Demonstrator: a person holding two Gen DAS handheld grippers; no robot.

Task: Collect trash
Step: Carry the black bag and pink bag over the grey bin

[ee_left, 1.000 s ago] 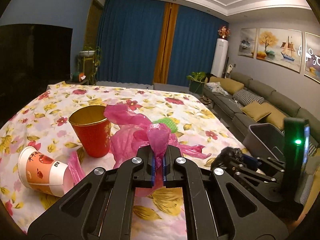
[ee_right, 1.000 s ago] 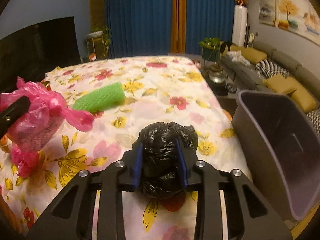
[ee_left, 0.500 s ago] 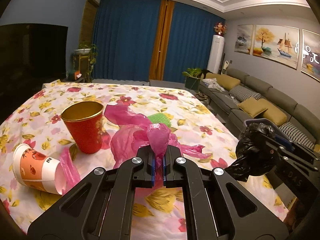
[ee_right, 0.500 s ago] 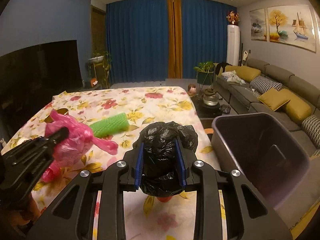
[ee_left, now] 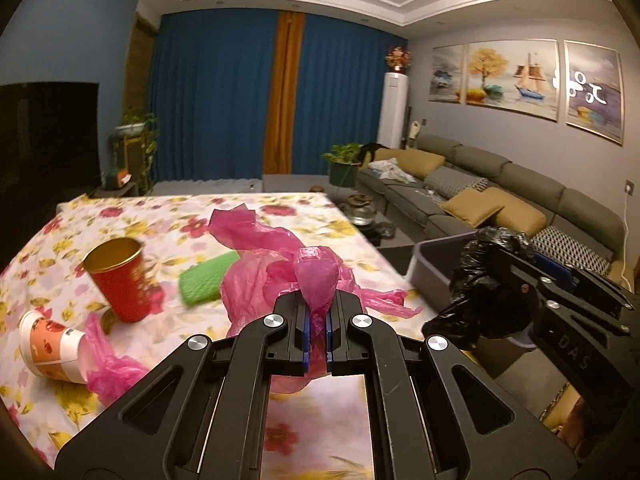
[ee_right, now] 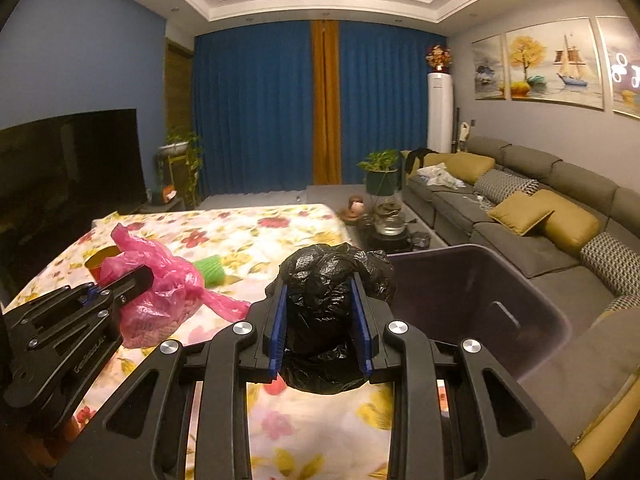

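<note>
My left gripper [ee_left: 316,312] is shut on a crumpled pink plastic bag [ee_left: 280,264] and holds it above the floral tablecloth [ee_left: 328,420]. The pink bag also shows in the right wrist view [ee_right: 160,284]. My right gripper [ee_right: 320,312] is shut on a balled black plastic bag [ee_right: 332,288], held above the table's right edge beside the dark grey bin [ee_right: 480,296]. In the left wrist view the black bag [ee_left: 484,280] hangs in front of the bin [ee_left: 436,264].
On the table lie a red cup with gold inside [ee_left: 120,280], a tipped orange-white paper cup [ee_left: 48,344], a green textured roll [ee_left: 204,280] and a pink scrap [ee_left: 108,364]. A sofa [ee_right: 540,208] runs along the right wall.
Both grippers have risen with their bags; the views tilted up. The right gripper with the black bag moved up beside the left one, over the table edge near the bin.
</note>
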